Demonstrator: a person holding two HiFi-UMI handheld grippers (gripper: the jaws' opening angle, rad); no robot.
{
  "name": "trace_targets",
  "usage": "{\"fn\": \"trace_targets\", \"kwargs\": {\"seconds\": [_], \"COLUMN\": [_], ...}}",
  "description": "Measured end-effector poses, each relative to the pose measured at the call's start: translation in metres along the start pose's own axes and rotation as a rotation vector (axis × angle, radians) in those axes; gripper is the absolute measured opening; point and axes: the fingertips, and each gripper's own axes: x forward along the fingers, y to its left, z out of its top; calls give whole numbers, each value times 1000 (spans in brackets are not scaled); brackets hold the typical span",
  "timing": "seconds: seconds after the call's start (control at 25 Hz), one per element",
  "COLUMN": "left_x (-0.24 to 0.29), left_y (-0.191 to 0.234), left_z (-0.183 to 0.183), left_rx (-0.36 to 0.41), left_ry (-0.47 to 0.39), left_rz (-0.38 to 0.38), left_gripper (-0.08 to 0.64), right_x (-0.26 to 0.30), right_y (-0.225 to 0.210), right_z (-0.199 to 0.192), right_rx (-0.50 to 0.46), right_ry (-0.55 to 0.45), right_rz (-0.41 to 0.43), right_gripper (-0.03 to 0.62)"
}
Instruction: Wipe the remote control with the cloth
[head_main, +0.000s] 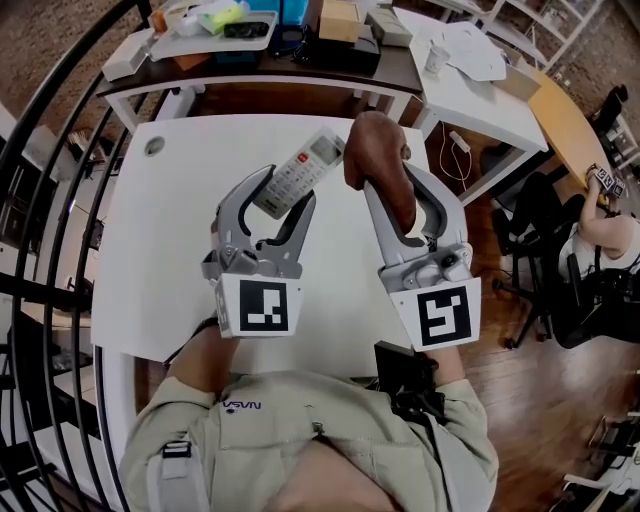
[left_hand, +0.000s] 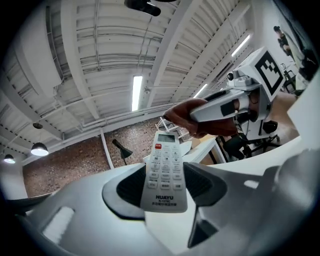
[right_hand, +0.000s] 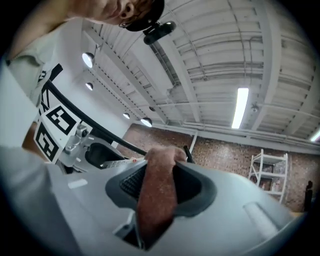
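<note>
Pinching the white HUAYU remote control (head_main: 300, 172) by its lower end: left gripper (head_main: 284, 192). Right gripper (head_main: 393, 188) clamps the brown cloth (head_main: 375, 148), bunched just beside the remote's display end. Both are over the white table (head_main: 150, 260). Cluttered dark desk (head_main: 345, 55) at 12 o'clock, black railing (head_main: 50, 200) at 9, seated person (head_main: 600, 240) at 3.

White remote control (head_main: 300, 172) with red button (left_hand: 158, 146), reddish-brown cloth (head_main: 378, 150), white table (head_main: 170, 250)
</note>
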Motion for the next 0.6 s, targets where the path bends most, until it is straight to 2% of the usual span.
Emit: {"fn": "trace_targets", "kwargs": {"seconds": [0.16,0.4,0.6], "left_x": [-7,-12,-13], "left_y": [-10,-8,-5], "left_z": [11,17,12], "left_rx": [23,35,13], "left_ry": [-41,-57,-51], "left_rz": [-7,6,23], "left_gripper": [245,245,245], "right_x": [1,-1,-4], "right_y": [11,24,42], "right_z": [-4,-6,-14], "right_rx": [-35,-59,-112], "right_ry": [22,42,85], "right_rz": [13,36,104], "right_gripper": [135,133,132]}}
